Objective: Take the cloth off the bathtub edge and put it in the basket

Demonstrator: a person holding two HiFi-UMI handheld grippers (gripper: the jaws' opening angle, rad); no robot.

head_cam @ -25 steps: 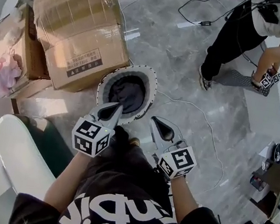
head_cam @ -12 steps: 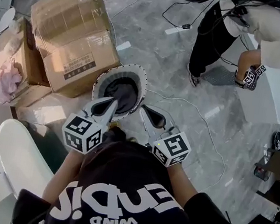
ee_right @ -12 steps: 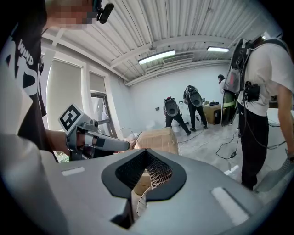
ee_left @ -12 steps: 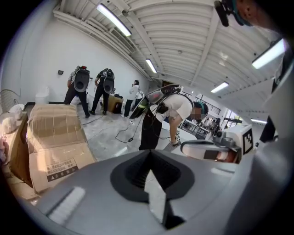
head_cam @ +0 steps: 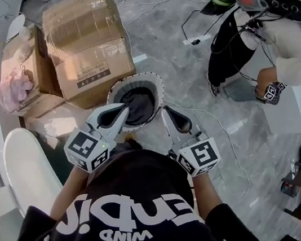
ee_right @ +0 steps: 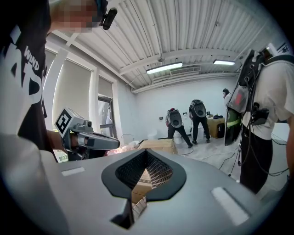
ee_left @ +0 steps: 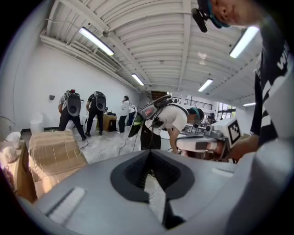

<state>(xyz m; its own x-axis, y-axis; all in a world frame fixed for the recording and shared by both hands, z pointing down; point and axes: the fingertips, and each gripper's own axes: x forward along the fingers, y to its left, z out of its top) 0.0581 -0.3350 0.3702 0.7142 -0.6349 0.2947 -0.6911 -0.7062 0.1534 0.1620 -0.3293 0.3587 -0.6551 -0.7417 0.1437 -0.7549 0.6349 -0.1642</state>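
Observation:
A round basket (head_cam: 117, 86) with a white dotted rim stands on the marble floor, and a dark cloth (head_cam: 140, 103) lies inside it. My left gripper (head_cam: 122, 109) is shut and empty, its tip over the basket's near rim. My right gripper (head_cam: 170, 113) is also shut and empty, just right of the basket. In the left gripper view the jaws of the left gripper (ee_left: 149, 153) meet with nothing between them. The right gripper view shows the same for the right gripper (ee_right: 146, 153). The white bathtub edge (head_cam: 26, 162) curves at the lower left, bare where it shows.
A large cardboard box (head_cam: 86, 43) stands left of the basket, with an open box holding pink cloth (head_cam: 15, 91) beside it. Another person (head_cam: 267, 39) bends over at the upper right. Cables (head_cam: 230, 153) run across the floor.
Both grippers stay shut and close to the basket, shifted only slightly. The person at the upper right has bent further over.

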